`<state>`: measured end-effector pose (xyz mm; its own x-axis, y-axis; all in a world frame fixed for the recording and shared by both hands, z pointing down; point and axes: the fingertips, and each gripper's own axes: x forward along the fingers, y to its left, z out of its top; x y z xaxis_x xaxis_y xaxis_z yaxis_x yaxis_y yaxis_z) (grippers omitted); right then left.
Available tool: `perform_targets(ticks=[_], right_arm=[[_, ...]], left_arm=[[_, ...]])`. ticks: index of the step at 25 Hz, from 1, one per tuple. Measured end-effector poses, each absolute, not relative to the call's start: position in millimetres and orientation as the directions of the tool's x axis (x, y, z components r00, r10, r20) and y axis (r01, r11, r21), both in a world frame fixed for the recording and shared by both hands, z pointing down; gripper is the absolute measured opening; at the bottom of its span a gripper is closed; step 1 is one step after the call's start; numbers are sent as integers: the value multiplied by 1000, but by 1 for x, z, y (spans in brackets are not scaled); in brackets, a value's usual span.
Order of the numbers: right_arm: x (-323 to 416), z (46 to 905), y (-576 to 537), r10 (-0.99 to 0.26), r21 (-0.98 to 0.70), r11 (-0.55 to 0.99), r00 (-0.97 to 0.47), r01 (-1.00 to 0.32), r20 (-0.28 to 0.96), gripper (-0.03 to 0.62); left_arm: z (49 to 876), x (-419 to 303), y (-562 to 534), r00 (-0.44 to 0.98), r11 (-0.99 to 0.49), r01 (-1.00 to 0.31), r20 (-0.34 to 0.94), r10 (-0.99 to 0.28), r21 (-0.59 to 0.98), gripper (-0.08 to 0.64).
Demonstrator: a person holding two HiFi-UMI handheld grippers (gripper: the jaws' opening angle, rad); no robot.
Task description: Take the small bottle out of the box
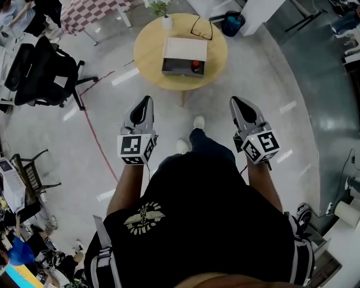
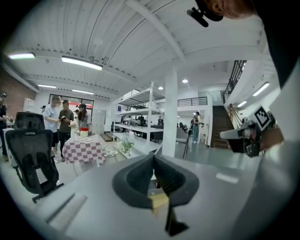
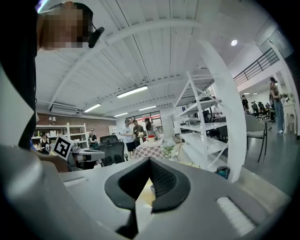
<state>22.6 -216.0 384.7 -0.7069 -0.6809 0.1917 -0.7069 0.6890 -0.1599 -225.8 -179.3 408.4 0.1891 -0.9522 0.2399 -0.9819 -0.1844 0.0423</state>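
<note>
A pale box (image 1: pixel 184 55) sits on a round wooden table (image 1: pixel 149 50) ahead of me, its front open. Inside at the right is a small bottle (image 1: pixel 196 64) with a red top. My left gripper (image 1: pixel 147 99) and right gripper (image 1: pixel 233 100) are held side by side at waist height, well short of the table, both pointing toward it. In each gripper view the dark pads meet at the tips with nothing between them: left gripper (image 2: pixel 153 155), right gripper (image 3: pixel 150 160). A sliver of the yellow table (image 3: pixel 143 199) shows through the gap behind the pads.
On the table also stand a small white vase with a plant (image 1: pixel 167 21) and a pair of glasses (image 1: pixel 201 28). A black office chair (image 1: pixel 42 70) is at the left, a checkered table (image 1: pixel 90 12) behind it, a blue bin (image 1: pixel 232 23) past the table. People stand far off.
</note>
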Motion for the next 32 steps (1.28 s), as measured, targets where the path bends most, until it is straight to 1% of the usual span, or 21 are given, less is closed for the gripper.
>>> perform_targets(ticks=[5, 10, 15, 23, 32], right_arm=[[15, 392, -217, -641, -159, 723, -739, -672, 207, 8], [7, 396, -219, -634, -160, 729, -745, -665, 207, 8], [4, 391, -216, -630, -139, 740, -751, -658, 197, 8], [11, 392, -232, -648, -151, 719, -733, -679, 207, 8], [34, 390, -258, -676, -160, 695, -713, -701, 188, 8]], left_arm=[[416, -228, -176, 157, -146, -987, 250, -955, 64, 0], [415, -231, -169, 150, -148, -989, 244, -958, 30, 0], [413, -241, -168, 125, -118, -992, 245, -962, 42, 0], [415, -230, -189, 154, -146, -988, 241, -958, 50, 0], [407, -210, -219, 180, -178, -984, 238, -955, 29, 0]])
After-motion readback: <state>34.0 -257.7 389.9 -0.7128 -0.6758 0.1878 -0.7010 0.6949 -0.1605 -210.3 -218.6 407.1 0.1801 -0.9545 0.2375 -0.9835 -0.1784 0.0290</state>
